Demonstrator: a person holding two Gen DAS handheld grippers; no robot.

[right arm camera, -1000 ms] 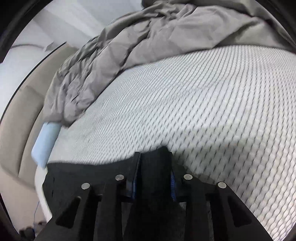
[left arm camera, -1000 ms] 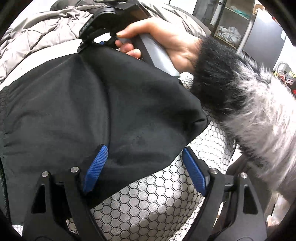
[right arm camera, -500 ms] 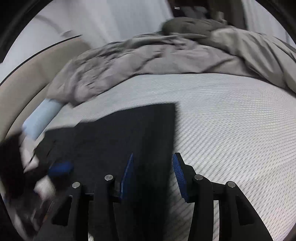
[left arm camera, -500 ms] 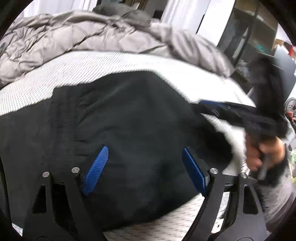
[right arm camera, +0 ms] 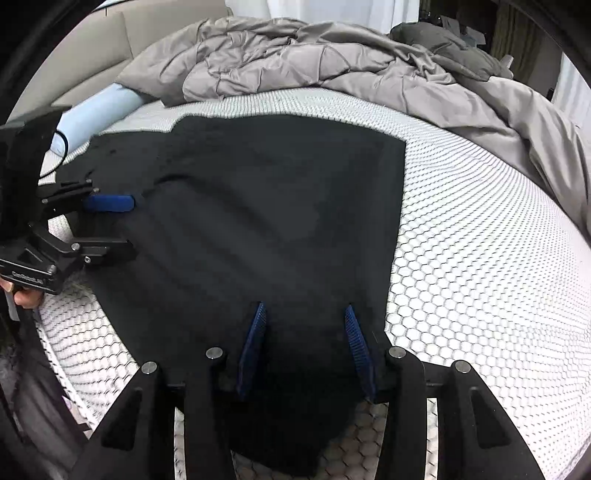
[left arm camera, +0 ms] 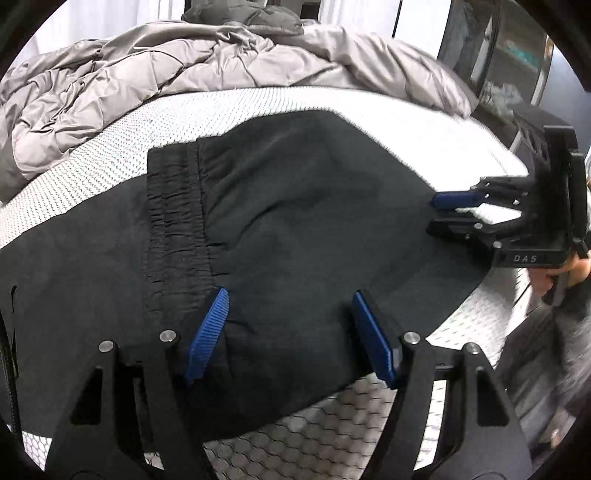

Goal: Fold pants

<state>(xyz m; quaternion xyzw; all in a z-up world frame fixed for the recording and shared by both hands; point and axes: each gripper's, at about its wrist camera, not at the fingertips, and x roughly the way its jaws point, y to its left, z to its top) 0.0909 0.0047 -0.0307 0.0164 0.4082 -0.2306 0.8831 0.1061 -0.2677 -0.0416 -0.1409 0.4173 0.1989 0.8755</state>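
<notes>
Black pants point(left arm camera: 295, 206) lie folded flat on the white honeycomb mattress point(left arm camera: 332, 435). Their elastic waistband point(left arm camera: 173, 221) shows left of centre in the left wrist view. My left gripper point(left arm camera: 288, 332) hovers open over the near part of the pants and holds nothing. My right gripper point(right arm camera: 304, 343) is open above the pants point(right arm camera: 266, 206) and holds nothing. Each gripper shows in the other's view: the right one point(left arm camera: 454, 214) at the right edge of the pants, the left one point(right arm camera: 110, 225) at their left edge.
A rumpled grey duvet point(right arm camera: 332, 62) lies heaped across the far side of the bed. A light blue pillow point(right arm camera: 96, 114) sits at the far left by a beige headboard point(right arm camera: 122, 33). Dark shelving point(left arm camera: 517, 66) stands beyond the bed's right side.
My right gripper let go of the pants fold it carried, opened and drew back. The fold now lies flat on the lower layer. My left gripper stayed open and pulled back a little.
</notes>
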